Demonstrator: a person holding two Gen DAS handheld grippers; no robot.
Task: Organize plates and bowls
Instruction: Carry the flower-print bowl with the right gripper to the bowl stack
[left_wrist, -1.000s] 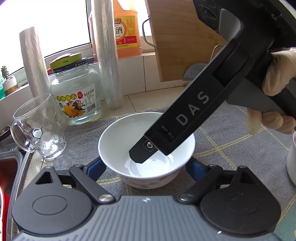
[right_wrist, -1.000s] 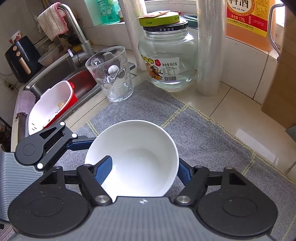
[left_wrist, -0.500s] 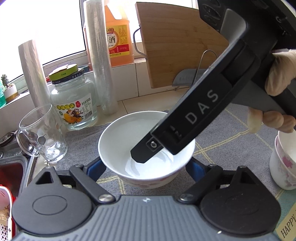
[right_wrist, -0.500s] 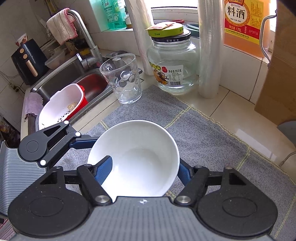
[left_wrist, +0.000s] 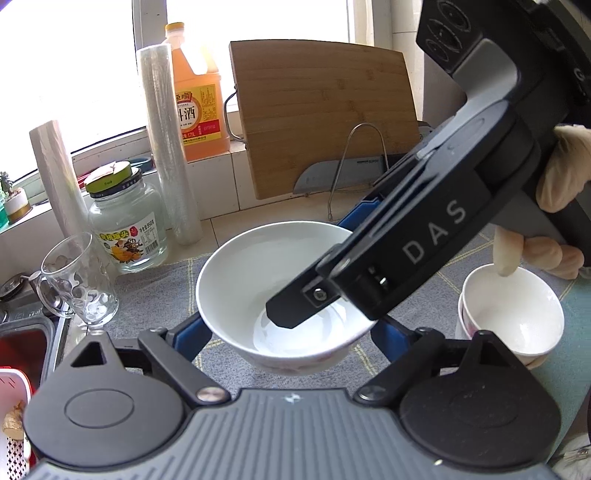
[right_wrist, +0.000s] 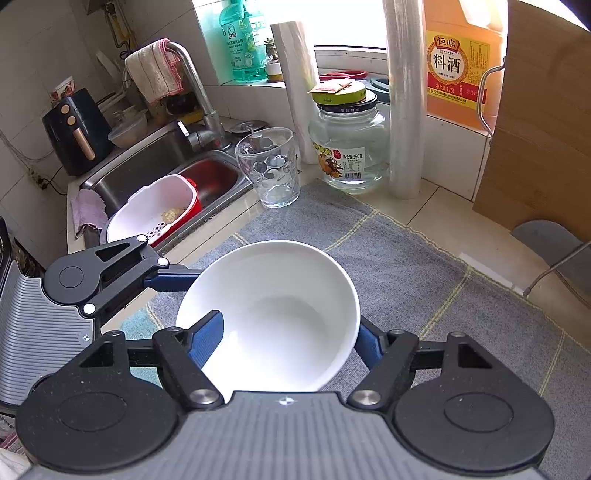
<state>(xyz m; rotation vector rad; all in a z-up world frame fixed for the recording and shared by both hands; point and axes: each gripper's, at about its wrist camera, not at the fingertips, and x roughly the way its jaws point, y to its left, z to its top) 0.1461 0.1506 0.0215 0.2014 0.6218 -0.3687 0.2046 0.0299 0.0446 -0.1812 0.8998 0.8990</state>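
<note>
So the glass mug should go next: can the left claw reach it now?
Probably not yet: the left claw is clamped around the white bowl; free of that, the glass mug stands unobstructed nearby.

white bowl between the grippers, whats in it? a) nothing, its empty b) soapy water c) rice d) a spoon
a: seen from the right wrist, the white bowl shows only a clean bare inside, apart from one blue finger of the right hand-held gripper over its rim.

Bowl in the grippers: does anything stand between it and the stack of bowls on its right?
Nothing visible does. Between the bowl and the stack, only bare mat shows in the left wrist view.
</note>
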